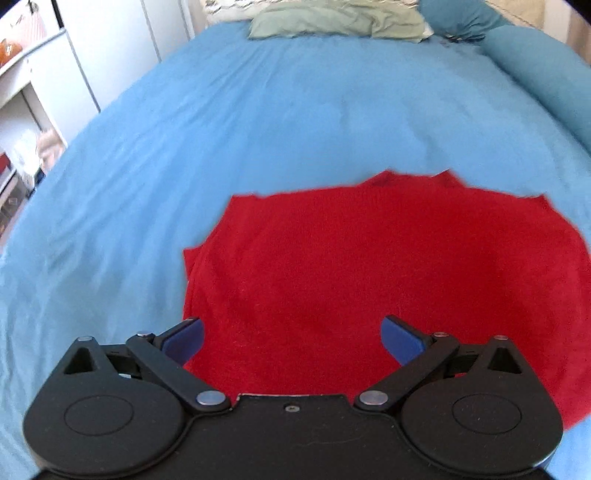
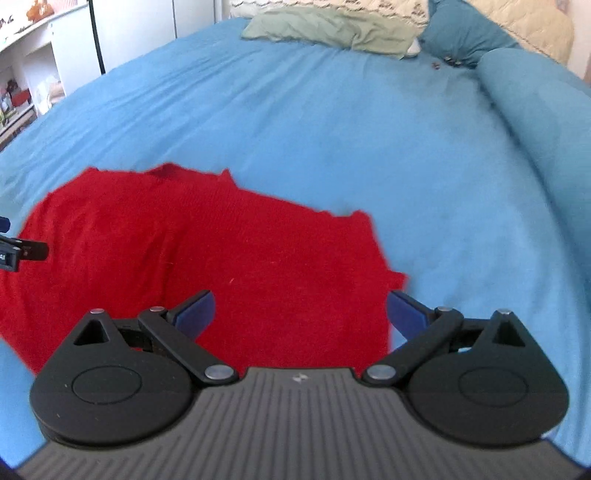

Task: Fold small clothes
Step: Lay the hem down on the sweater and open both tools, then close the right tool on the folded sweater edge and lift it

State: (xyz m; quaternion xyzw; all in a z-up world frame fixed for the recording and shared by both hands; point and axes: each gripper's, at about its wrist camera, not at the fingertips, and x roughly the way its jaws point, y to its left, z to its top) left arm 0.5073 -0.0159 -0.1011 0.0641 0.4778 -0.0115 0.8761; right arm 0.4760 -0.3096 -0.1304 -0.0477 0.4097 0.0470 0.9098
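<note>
A red knit garment [image 1: 369, 266] lies flat on the blue bed sheet [image 1: 240, 129], partly folded, neck edge away from me. It also shows in the right wrist view [image 2: 221, 258]. My left gripper [image 1: 291, 328] is open and empty, above the garment's near left part. My right gripper [image 2: 299, 306] is open and empty, above the garment's near right edge. The tip of the left gripper [image 2: 22, 251] shows at the left edge of the right wrist view, over the garment's left side.
A pale green cloth [image 1: 340, 18] and pillows lie at the far end of the bed. A teal bolster [image 2: 535, 110] runs along the right side. White shelves and cupboards [image 1: 37, 92] stand to the left of the bed.
</note>
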